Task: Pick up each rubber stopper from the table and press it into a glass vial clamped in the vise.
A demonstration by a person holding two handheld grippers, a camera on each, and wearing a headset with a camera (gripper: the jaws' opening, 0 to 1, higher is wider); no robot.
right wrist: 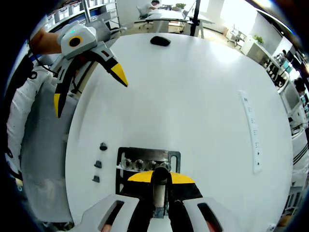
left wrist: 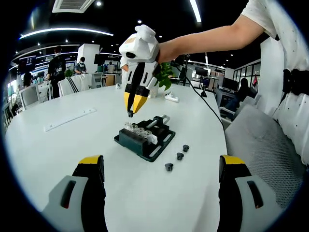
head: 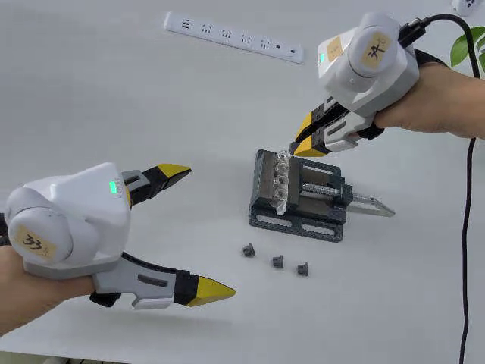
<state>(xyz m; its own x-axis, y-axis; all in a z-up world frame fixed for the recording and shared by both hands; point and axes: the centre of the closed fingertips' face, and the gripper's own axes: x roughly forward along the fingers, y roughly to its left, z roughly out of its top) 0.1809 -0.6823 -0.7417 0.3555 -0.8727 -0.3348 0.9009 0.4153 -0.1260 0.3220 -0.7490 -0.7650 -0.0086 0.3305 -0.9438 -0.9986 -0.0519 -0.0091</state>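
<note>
A dark vise [head: 333, 220] [left wrist: 159, 145] [right wrist: 147, 154] clamps a row of clear glass vials [head: 282, 182] [left wrist: 137, 129] [right wrist: 139, 164]. My right gripper [head: 294, 149] [right wrist: 160, 177] is shut on a dark rubber stopper [right wrist: 159, 174], just above the vial at the far end of the row. It also hangs over the vise in the left gripper view [left wrist: 130, 112]. Three more stoppers [head: 248, 249] [head: 278, 262] [head: 303, 268] lie in a line on the table in front of the vise. My left gripper [head: 211, 229] [left wrist: 161, 159] is open and empty, left of the vise.
A white power strip [head: 235, 36] [right wrist: 252, 130] lies at the far side of the white table [head: 114, 98]. A black cable [head: 470, 227] runs down the right edge, with a green plant [head: 470, 45] behind it. Office chairs and people stand in the background.
</note>
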